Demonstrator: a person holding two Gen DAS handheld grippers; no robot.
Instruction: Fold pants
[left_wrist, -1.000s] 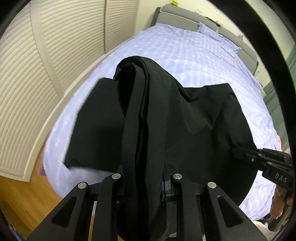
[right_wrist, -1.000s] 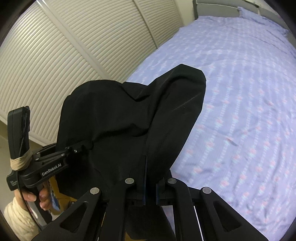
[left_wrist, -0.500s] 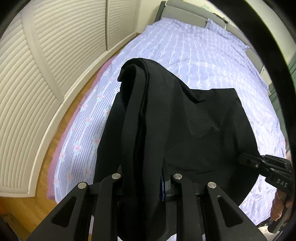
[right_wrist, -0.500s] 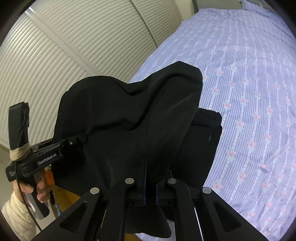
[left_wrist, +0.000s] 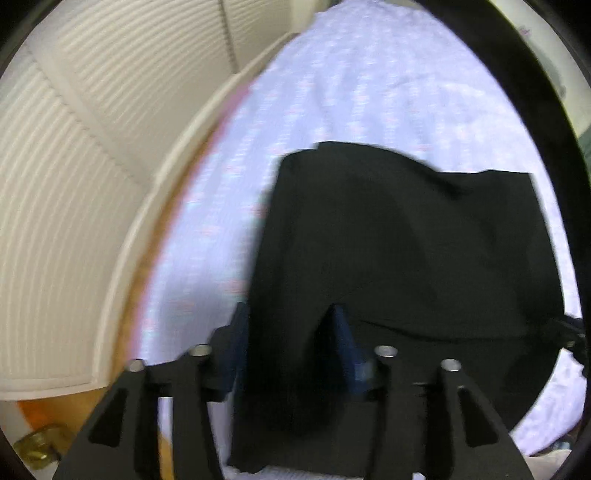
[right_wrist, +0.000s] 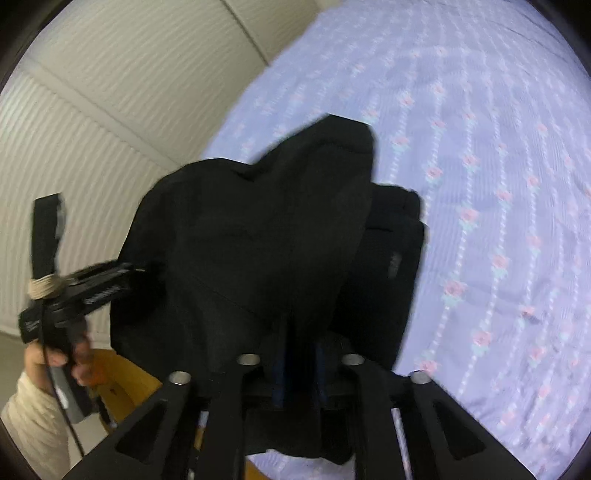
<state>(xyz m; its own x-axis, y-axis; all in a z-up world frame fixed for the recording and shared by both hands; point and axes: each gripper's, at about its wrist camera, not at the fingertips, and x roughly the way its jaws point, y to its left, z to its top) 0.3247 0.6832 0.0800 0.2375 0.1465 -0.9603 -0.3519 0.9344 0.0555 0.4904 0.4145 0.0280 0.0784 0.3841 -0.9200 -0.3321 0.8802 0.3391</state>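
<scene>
The black pants (left_wrist: 406, 251) lie folded over themselves on the lilac flowered bed sheet (left_wrist: 369, 92), near its corner. My left gripper (left_wrist: 291, 325) points steeply down at the pants' near left edge. Its jaws are opening, and a fold of cloth still lies loose between the blue pads (left_wrist: 345, 332). In the right wrist view the pants (right_wrist: 258, 229) bulge up over a lower layer. My right gripper (right_wrist: 301, 354) is at their near edge with its jaws opening, black cloth still between the pads (right_wrist: 280, 369). The left gripper (right_wrist: 147, 266) shows there too, held by a hand (right_wrist: 48, 358).
Cream louvred wardrobe doors (left_wrist: 74, 184) stand close along the bed's left side, with a strip of wooden floor (left_wrist: 92, 406) between. A brass fitting (left_wrist: 37, 446) sits at the bottom left. The sheet (right_wrist: 480, 184) stretches away to the right.
Both grippers came down towards the bed and the lifted half of the pants now rests on the lower half. Both pairs of jaws, shut on the cloth before, have parted.
</scene>
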